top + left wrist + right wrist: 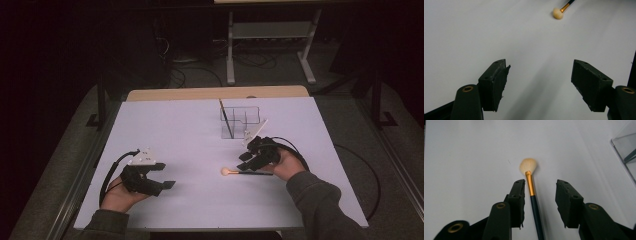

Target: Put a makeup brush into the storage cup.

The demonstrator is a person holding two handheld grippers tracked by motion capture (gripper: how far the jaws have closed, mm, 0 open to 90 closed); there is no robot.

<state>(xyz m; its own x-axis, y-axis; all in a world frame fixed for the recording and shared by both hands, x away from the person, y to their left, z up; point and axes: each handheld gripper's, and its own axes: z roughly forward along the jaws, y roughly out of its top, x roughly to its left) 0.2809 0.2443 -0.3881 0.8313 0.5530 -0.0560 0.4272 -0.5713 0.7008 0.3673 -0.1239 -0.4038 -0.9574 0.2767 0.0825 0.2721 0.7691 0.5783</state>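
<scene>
A makeup brush (240, 172) with a cream tuft, gold ferrule and dark handle lies flat on the white table (190, 130). My right gripper (540, 191) is low over it, jaws either side of the handle (535, 210); the left pad sits close to the ferrule, the right pad stands apart. In the high view the right gripper (250, 159) hangs just above the brush's handle end. My left gripper (540, 80) rests open near the table's front left (162, 182), nothing between its pads. From the left gripper view the brush tuft (557, 13) lies far ahead.
A clear plastic organiser (240, 120) with compartments stands behind the right hand, a dark stick leaning in it (224, 117). Its corner shows at the right gripper view's edge (624, 150). Floor cables and a stand lie beyond the table's far edge.
</scene>
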